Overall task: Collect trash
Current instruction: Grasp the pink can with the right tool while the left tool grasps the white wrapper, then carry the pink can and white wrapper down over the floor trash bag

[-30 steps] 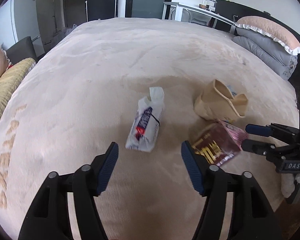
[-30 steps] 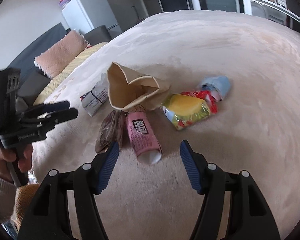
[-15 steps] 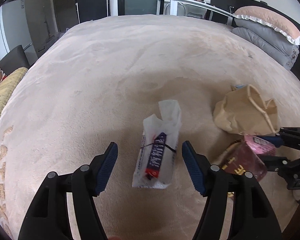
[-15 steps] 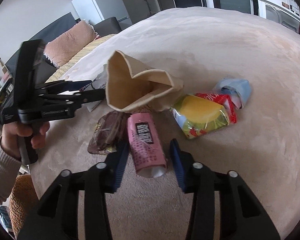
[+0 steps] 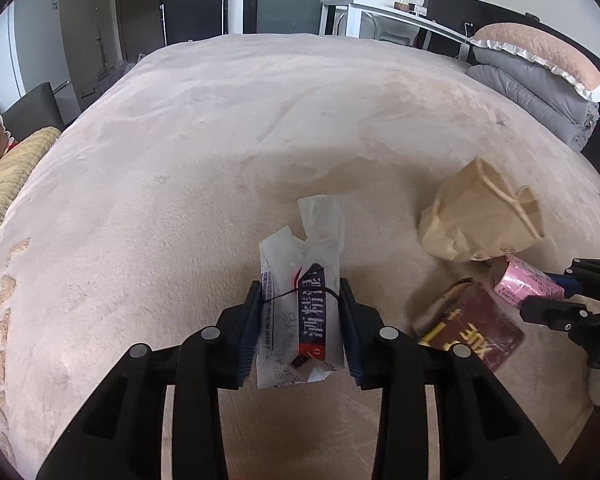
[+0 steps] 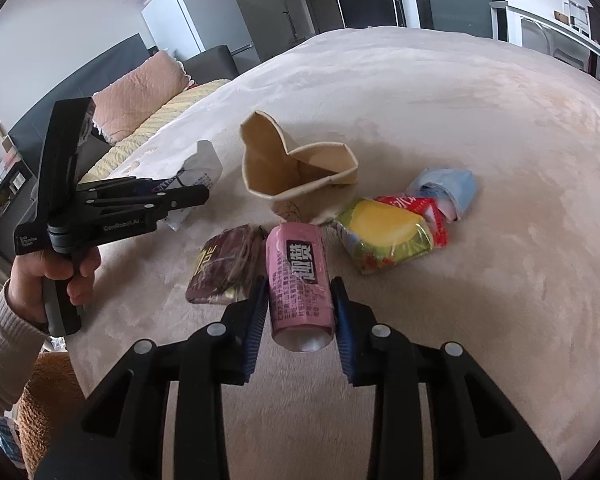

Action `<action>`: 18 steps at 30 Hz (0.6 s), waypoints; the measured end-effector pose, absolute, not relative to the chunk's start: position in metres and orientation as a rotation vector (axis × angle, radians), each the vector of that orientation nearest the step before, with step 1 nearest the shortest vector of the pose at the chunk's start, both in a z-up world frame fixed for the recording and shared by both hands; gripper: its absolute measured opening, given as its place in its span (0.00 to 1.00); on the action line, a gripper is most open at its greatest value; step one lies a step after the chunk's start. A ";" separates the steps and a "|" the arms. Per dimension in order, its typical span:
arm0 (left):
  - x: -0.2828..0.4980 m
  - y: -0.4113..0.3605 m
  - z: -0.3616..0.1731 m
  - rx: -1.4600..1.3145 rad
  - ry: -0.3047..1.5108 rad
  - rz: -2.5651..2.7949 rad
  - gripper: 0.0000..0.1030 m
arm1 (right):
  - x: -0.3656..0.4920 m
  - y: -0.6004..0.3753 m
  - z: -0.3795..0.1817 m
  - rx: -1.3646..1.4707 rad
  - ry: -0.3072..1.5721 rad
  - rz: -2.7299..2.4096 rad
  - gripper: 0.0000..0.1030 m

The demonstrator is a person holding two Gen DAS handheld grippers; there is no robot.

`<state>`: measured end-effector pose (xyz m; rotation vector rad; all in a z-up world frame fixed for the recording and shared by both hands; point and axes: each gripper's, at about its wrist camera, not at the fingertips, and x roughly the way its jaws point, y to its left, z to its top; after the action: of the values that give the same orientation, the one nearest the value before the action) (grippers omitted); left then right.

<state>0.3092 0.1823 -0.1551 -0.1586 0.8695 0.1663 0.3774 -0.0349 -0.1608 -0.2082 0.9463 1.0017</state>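
Both grippers have just closed on trash. The left gripper (image 5: pixel 300 322) now pinches the white wipes packet (image 5: pixel 302 312); the right gripper (image 6: pixel 299 314) apparently squeezes the pink can (image 6: pixel 300 280). The paper bag (image 6: pixel 296 168) gapes at twelve o'clock, ready for both.

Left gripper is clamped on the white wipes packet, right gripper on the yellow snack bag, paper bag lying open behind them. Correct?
Not quite. The right gripper is closed on the pink can, not the yellow snack bag, which lies untouched beside it in the right wrist view. The left gripper does clamp the white wipes packet, and the paper bag lies open.
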 end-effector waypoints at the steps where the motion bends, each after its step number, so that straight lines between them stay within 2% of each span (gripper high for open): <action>1: 0.307 0.181 -0.153 -0.161 0.867 0.166 0.34 | 0.376 -0.038 -0.160 -0.206 0.947 0.988 0.32; 18: 0.235 0.116 -0.112 -0.165 0.843 0.112 0.34 | 0.325 -0.098 -0.119 -0.144 0.949 0.925 0.32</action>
<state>0.2353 0.1164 -0.1118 -0.1648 0.8426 0.1117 0.3248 -0.0981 -0.1188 -0.1437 0.9488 0.9246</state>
